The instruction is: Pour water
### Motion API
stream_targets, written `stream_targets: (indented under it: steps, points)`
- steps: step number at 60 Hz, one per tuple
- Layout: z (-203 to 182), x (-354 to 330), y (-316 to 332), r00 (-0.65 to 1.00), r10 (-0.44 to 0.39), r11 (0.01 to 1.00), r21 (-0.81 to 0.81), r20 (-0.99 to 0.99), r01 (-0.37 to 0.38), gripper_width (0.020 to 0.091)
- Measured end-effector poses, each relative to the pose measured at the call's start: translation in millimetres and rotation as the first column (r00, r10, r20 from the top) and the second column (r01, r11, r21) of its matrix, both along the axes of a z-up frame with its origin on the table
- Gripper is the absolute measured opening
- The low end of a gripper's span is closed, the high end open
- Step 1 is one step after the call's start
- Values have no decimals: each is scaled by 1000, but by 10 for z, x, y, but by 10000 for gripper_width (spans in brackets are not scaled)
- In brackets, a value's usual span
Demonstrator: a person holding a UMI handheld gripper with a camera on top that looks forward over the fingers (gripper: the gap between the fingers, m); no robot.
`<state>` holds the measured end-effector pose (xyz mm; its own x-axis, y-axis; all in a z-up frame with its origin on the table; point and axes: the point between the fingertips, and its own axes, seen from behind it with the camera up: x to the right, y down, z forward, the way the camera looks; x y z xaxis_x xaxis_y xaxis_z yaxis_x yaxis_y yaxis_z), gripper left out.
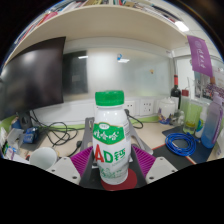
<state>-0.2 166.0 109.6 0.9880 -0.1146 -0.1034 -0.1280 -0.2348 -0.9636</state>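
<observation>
The bottle [111, 138] (white, green-capped, cap on) is held upright over the desk [158, 135], clamped at its lower body between both pads of the gripper [111, 168]. No cup can be made out. For pouring, the cap would probably need removing first; the squeeze should be kept firm and the tilt made slowly, well apart from the blue cable [182, 142].

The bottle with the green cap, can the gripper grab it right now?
Probably yes. The bottle stands upright between the gripper fingers, with the purple pads close at each side and nothing in the way. Whether both pads already press on it cannot be told.
</observation>
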Motion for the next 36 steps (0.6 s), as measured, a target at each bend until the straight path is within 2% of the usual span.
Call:
stream_targets:
  steps: [4,6,12,24,36]
  points:
    - [-17,-26,-45,1000,9,1000,-8,11,-9,827]
    - [-1,-47,-64,1000,12,1000,3,13,-12,855]
    - [14,-90,-165,999,32,999,-6,-4,-32,857]
    - [-63,-180,-736,995,99,983,-156,-20,-101,853]
    - [458,-165,-1303,987,159,961,-225,-17,-158,859]
